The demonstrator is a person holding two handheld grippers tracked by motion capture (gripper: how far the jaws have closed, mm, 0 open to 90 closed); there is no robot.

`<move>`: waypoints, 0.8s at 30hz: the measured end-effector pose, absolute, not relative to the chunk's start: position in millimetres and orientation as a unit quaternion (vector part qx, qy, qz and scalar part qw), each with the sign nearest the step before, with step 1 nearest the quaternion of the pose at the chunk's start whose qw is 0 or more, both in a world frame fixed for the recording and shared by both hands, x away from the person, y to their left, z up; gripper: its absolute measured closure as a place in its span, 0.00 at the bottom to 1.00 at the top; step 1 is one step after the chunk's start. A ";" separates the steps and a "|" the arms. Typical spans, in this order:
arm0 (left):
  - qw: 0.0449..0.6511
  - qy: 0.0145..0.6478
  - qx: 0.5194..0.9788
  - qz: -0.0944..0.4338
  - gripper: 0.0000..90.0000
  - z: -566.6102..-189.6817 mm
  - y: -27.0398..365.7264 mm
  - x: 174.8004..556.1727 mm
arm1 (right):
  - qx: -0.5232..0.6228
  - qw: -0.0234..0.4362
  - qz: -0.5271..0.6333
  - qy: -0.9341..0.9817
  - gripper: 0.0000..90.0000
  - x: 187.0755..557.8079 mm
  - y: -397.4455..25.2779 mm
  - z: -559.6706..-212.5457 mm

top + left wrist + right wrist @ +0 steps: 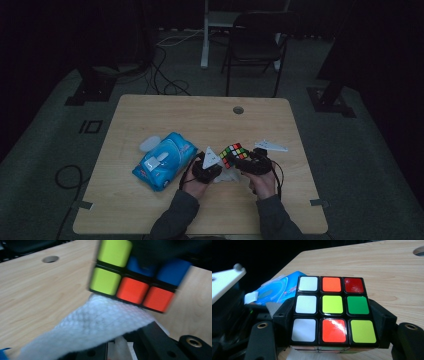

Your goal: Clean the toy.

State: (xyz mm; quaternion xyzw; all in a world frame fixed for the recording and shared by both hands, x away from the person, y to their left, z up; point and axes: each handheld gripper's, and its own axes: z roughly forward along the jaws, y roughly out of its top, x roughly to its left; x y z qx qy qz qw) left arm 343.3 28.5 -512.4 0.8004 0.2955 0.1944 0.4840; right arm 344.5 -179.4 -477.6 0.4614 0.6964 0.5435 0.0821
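Note:
A Rubik's cube (234,154) is held just above the table near its front middle, and my right gripper (248,163) is shut on it. In the right gripper view the two jaws press the cube's (332,312) left and right sides, with a face of white, orange, red, yellow and green squares turned up; right gripper (333,317). My left gripper (212,172) sits close to the cube's left, shut on a white textured wipe (227,176). In the left gripper view the wipe (100,322) rises from the left gripper (120,346) and touches the lower edge of the cube (132,277).
A blue pack of wet wipes (164,161) lies on the wooden table (150,210) to the left of my hands, with a small white piece (149,144) by its far corner. A cable hole (238,110) is near the far edge. A chair (255,40) stands beyond the table.

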 end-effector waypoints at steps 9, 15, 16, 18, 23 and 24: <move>0.484 0.304 0.797 0.197 0.95 -510.5 31.5 353.4 | 0.455 0.073 0.551 0.695 0.38 342.0 -175.8 -475.5; 0.481 0.300 0.800 0.194 0.95 -513.2 28.0 355.1 | 0.455 0.065 0.555 0.693 0.38 341.9 -175.1 -475.8; 0.480 0.299 0.802 0.193 0.96 -513.6 27.3 355.4 | 0.455 0.064 0.555 0.693 0.38 341.7 -174.6 -475.8; 0.480 0.296 0.803 0.191 0.95 -514.7 25.3 355.1 | 0.453 0.059 0.557 0.694 0.38 341.4 -173.7 -475.6; 0.483 0.292 0.804 0.186 0.96 -515.3 22.4 353.4 | 0.455 0.057 0.559 0.690 0.38 341.8 -174.6 -475.6; 0.484 0.290 0.805 0.185 0.96 -515.4 21.8 352.9 | 0.455 0.057 0.560 0.690 0.38 341.9 -174.9 -475.4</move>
